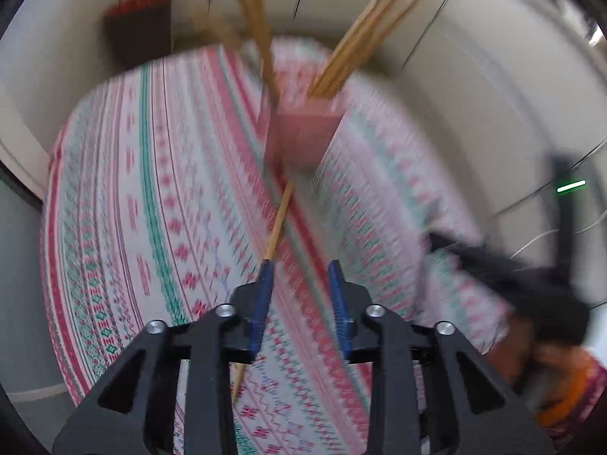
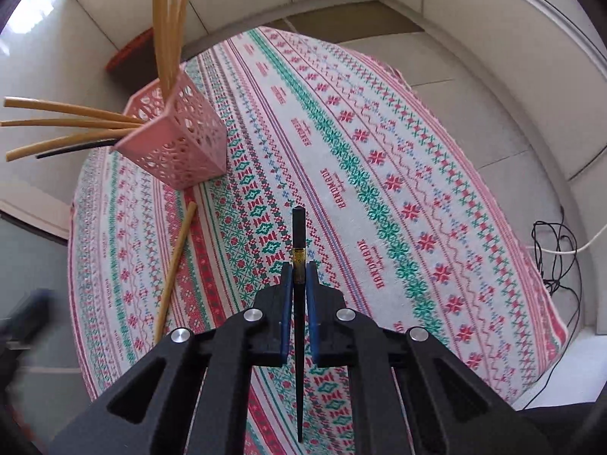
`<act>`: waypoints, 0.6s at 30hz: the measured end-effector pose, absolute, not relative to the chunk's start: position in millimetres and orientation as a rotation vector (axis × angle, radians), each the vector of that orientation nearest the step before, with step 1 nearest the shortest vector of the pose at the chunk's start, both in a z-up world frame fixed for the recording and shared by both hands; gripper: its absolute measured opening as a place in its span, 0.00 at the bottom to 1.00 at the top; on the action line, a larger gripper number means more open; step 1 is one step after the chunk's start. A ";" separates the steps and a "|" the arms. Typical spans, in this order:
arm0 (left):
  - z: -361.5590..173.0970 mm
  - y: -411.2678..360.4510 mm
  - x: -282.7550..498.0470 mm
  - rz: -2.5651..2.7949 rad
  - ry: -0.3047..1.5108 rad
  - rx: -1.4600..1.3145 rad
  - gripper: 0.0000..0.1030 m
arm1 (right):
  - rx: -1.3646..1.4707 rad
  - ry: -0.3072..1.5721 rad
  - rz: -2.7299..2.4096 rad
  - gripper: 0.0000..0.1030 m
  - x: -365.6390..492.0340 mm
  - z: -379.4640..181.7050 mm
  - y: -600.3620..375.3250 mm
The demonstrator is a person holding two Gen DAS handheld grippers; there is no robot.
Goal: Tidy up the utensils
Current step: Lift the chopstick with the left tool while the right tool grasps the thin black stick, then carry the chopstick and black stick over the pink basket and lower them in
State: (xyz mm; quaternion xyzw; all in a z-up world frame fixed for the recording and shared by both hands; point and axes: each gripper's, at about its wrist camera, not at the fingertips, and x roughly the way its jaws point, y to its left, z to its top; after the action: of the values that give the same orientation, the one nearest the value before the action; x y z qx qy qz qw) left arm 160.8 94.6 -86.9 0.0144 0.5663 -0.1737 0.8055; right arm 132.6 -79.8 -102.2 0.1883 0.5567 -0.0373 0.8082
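A pink perforated holder [image 2: 178, 140] stands on the patterned tablecloth [image 2: 379, 174] with several wooden chopsticks [image 2: 76, 121] and one black one in it. It looks blurred in the left wrist view [image 1: 299, 132]. My right gripper [image 2: 299, 276] is shut on a black chopstick [image 2: 298, 235] and holds it above the cloth. A wooden chopstick [image 2: 174, 269] lies on the cloth left of it. In the left wrist view this wooden chopstick [image 1: 279, 220] runs under my left finger; my left gripper [image 1: 301, 273] is open above it.
The table is round and its edge drops to a tiled floor [image 2: 474, 76]. A dark bin with a red rim [image 1: 140, 30] stands on the floor behind the table. Cables [image 2: 557, 258] lie on the floor at right. The other gripper and a hand [image 1: 531, 303] show blurred at right.
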 end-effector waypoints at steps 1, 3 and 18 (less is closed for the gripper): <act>-104.6 87.3 167.6 -0.335 1.251 0.081 0.28 | 0.408 1.190 -0.072 0.07 131.0 -99.6 -84.8; -122.5 72.1 176.3 -0.316 1.259 0.155 0.28 | 0.420 1.182 -0.065 0.07 127.0 -98.2 -94.6; -162.6 53.4 211.1 -0.259 1.258 0.182 0.14 | 0.449 1.171 -0.052 0.07 127.2 -109.1 -124.3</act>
State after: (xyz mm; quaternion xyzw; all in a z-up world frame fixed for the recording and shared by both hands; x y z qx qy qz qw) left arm 211.1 53.4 -162.6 0.0847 0.5859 -0.1204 0.7969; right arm 127.2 -124.3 -109.1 0.2099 0.5479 -0.0242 0.8094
